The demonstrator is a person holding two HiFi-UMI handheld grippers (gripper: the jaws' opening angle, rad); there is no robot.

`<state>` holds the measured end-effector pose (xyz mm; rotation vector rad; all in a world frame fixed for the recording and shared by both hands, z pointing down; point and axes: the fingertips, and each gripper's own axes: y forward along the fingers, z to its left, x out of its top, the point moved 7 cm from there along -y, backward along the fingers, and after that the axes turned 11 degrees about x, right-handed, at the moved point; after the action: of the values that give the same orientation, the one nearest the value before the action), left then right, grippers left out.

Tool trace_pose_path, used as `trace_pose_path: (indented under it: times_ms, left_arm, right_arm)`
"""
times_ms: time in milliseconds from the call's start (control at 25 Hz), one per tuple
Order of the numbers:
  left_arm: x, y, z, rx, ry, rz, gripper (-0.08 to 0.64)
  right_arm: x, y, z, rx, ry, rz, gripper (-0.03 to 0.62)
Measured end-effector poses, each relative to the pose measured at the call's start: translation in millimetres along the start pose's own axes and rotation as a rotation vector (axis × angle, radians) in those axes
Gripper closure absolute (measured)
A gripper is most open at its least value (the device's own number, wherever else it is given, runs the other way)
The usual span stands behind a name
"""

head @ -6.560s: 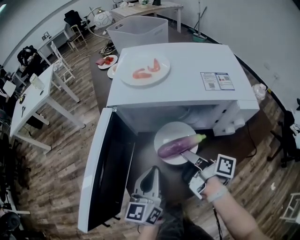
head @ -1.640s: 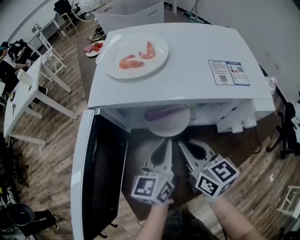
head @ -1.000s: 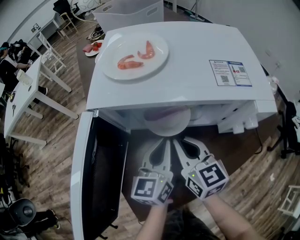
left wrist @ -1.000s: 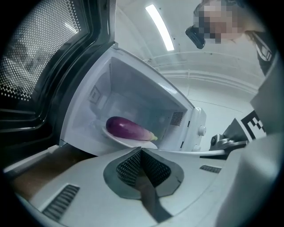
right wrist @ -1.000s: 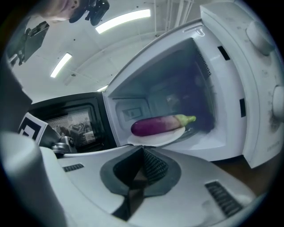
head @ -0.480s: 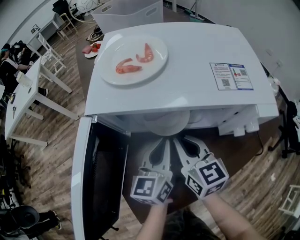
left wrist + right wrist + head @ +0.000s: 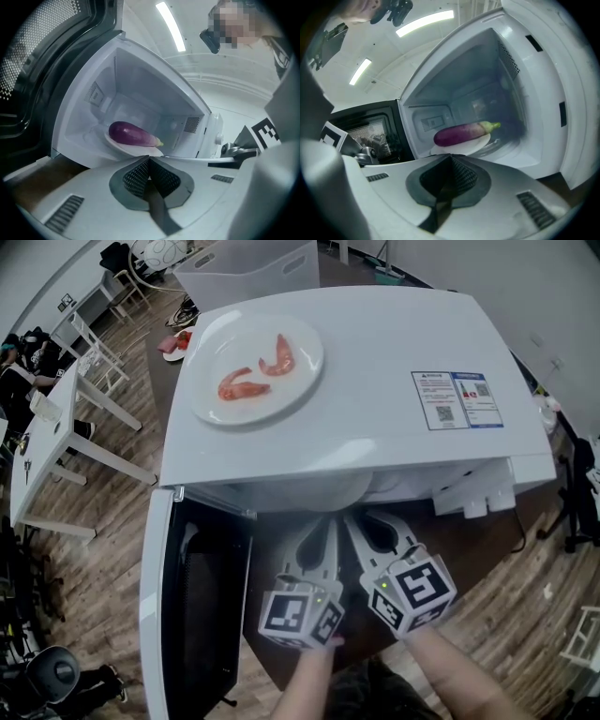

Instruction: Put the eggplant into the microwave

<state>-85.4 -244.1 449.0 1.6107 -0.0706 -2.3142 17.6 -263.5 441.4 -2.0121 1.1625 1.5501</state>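
Observation:
A purple eggplant (image 7: 130, 134) (image 7: 461, 132) lies on a white plate (image 7: 140, 149) (image 7: 480, 141) inside the open white microwave (image 7: 347, 399). From the head view the microwave's top hides both. My left gripper (image 7: 331, 521) (image 7: 149, 159) and right gripper (image 7: 349, 519) (image 7: 451, 157) hang side by side just in front of the cavity, tips pointing in. Both are shut with nothing between their jaws. The tips sit right at the plate's near rim; whether they touch it I cannot tell.
The microwave door (image 7: 187, 606) stands swung open at the left. A white plate with shrimp (image 7: 255, 367) rests on the microwave's top. A dark brown table (image 7: 487, 540) carries the microwave. White tables and chairs (image 7: 66, 418) stand far left, a white bin (image 7: 253, 268) behind.
The plate with the eggplant has slid fully under the microwave's top and out of the head view. Both grippers stay together before the opening, hardly moving.

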Motion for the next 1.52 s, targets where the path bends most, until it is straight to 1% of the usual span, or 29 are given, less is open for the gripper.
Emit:
trace_pose_path:
  times_ms: [920,1520]
  left_arm:
    - [5.0,17.8,-0.4,-0.022,-0.007,0.017,0.546]
    - [5.6,24.5,-0.8,-0.024,-0.007,0.023,0.548]
  right_arm:
    - [5.0,8.5,-13.8,-0.007,0.028,-0.011,0.589]
    - [8.4,10.2,-18.3,0.000,0.043,-0.021,0.589]
